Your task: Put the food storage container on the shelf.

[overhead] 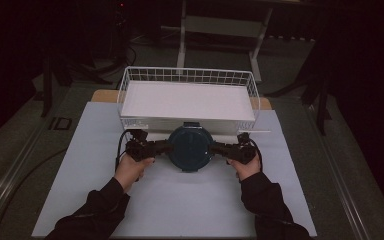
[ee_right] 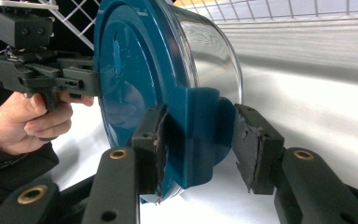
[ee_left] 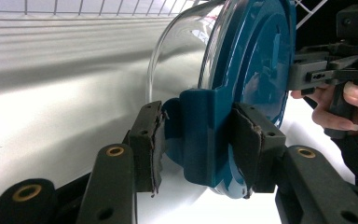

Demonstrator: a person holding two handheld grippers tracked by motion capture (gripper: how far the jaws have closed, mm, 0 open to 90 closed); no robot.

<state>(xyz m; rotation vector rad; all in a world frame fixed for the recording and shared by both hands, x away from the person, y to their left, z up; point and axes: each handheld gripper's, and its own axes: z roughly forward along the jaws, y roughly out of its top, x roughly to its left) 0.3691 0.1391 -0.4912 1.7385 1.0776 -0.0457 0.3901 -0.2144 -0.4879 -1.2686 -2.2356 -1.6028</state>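
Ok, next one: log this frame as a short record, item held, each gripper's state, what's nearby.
item: glass container with blue lid
left gripper: shut on the lid's side clip
right gripper: around the opposite clip, one pad touching, the other apart
hold: gripped from both sides
nearby: white wire basket, just behind the container
surface: white sheet

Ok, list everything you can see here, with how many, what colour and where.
Container: one, clear glass bowl with dark blue clip lid, between the two tongs on the sheet.
Wire basket: one, white, behind the container, white liner inside.
Sheet: one, white, covering the table.
Stand: one, pale, far background.
Left tongs: one, black, clamped on a lid tab.
Right tongs: one, black, around the opposite tab; near pad touching, far pad slightly apart.
Hands: two, dark sleeves, holding the tongs.
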